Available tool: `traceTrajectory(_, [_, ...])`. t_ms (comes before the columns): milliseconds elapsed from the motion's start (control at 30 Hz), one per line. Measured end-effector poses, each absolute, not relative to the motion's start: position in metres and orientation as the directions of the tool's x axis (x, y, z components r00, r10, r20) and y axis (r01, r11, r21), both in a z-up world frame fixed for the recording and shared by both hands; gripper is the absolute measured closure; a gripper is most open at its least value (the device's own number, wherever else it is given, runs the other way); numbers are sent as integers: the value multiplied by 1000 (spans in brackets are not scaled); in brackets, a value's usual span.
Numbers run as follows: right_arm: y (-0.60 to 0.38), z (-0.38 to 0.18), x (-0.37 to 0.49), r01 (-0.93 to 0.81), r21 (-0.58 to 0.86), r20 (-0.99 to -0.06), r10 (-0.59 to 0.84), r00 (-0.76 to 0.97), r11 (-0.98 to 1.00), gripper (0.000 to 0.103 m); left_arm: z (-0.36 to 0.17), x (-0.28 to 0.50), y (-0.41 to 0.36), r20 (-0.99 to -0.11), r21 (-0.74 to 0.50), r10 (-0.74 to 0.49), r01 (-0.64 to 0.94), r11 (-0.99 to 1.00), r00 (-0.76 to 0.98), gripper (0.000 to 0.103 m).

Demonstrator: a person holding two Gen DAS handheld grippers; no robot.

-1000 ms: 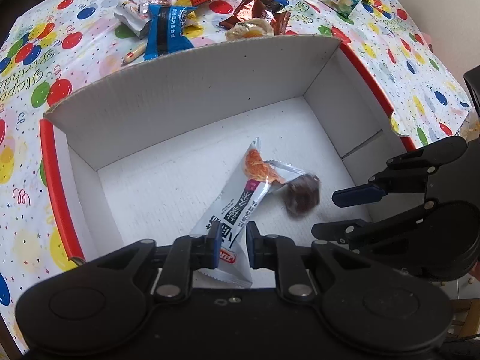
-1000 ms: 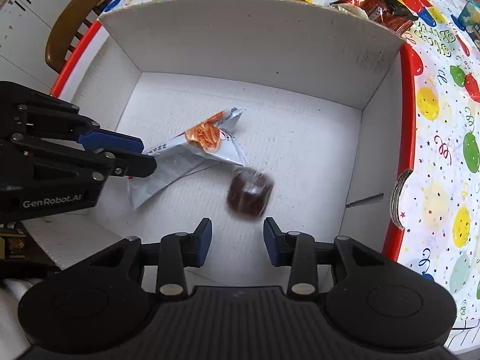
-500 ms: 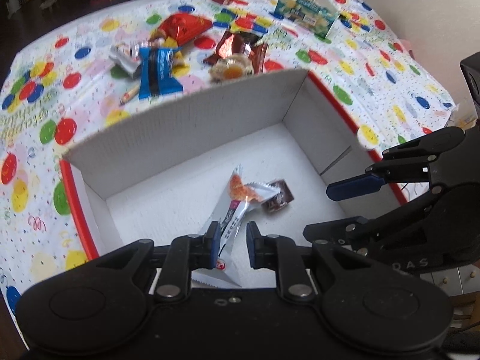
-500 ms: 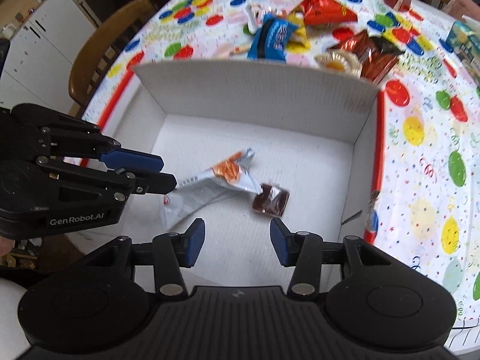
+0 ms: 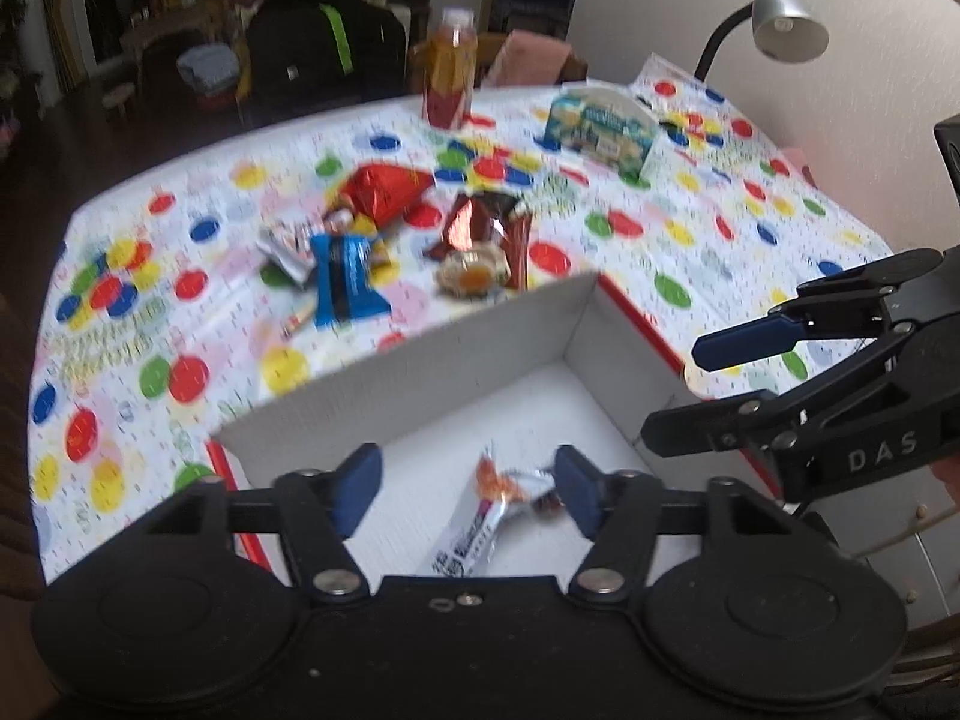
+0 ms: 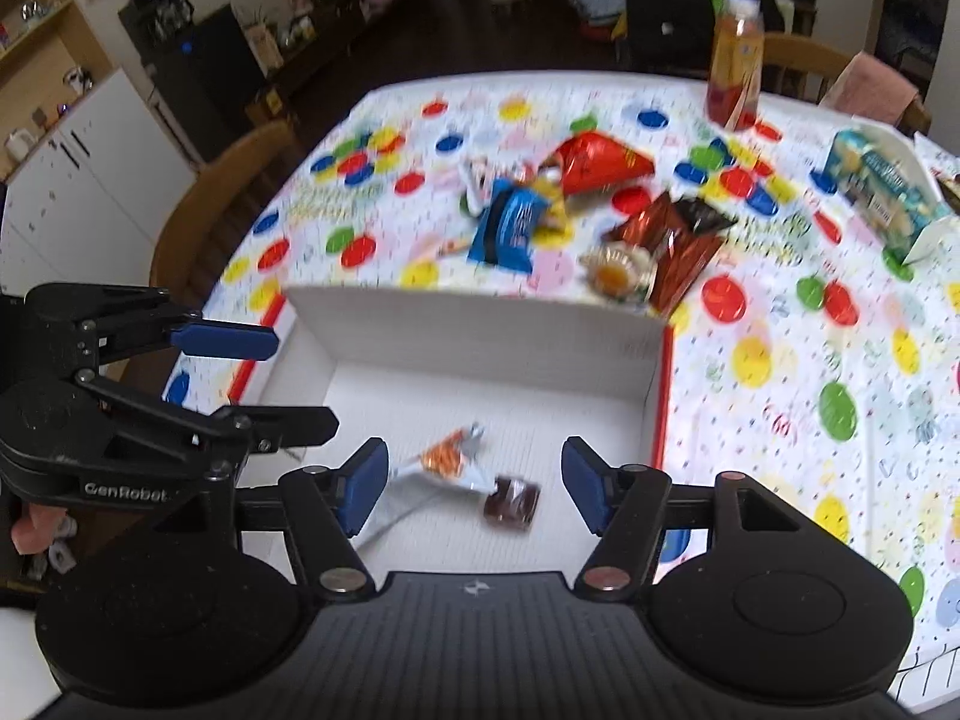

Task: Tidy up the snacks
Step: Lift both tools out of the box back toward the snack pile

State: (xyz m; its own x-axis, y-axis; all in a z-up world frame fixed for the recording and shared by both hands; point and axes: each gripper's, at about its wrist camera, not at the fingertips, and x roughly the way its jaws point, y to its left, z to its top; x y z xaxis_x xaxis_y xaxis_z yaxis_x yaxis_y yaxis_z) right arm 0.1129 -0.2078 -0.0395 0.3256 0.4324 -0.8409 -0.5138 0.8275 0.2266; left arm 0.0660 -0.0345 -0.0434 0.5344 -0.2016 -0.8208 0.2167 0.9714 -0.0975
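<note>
Left hand-held gripper: jaws spread wide, holding nothing, raised above the near edge of the white cardboard box. Right hand-held gripper: jaws likewise wide apart and empty, above the same edge.

Box contents: a long white snack packet with an orange picture at one end lies flat on the box floor; a small brown wrapped candy lies just beside its orange end. In the left wrist view the candy is mostly hidden behind a blue fingertip.

Change from 1.0 s ago: the left jaws were then closed narrowly on the packet; they now stand wide, and the packet lies free. Both units have pulled up and back, so more of the bench shows.

Beyond the box's far wall, on the balloon-print cloth: a blue packet, a clear-wrapped round sweet, a brown foil bag, a red foil bag. Farther: a teal carton and a juice bottle. Motion blur makes all printed text unreadable.
</note>
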Motion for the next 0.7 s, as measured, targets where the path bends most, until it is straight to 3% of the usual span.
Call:
traceTrajectory(100, [-214, -27, 117, -504, 222, -823, 437, 362, 835, 29, -31, 66, -35, -792, -72, -192, 224, 972, 579, 20])
traceTrajectory(233, [-224, -12, 126, -480, 218, -802, 436, 408, 850, 22, -16, 71, -36, -759, -45, -182, 228, 973, 625, 15])
traceTrajectory(367, [-236, -1, 142, -450, 226, -783, 436, 444, 864, 21, -8, 80, -36, -738, -35, -172, 217, 976, 653, 11])
traceTrajectory(500, [-248, 7, 165, -419, 234, -773, 429, 467, 877, 19, -4, 93, -32, -715, -29, -152, 189, 982, 682, 0])
traceTrajectory(700, [-253, 7, 201, -434, 189, -784, 402, 473, 881, 19, -6, 124, -22, -714, -38, -115, 127, 991, 691, 1])
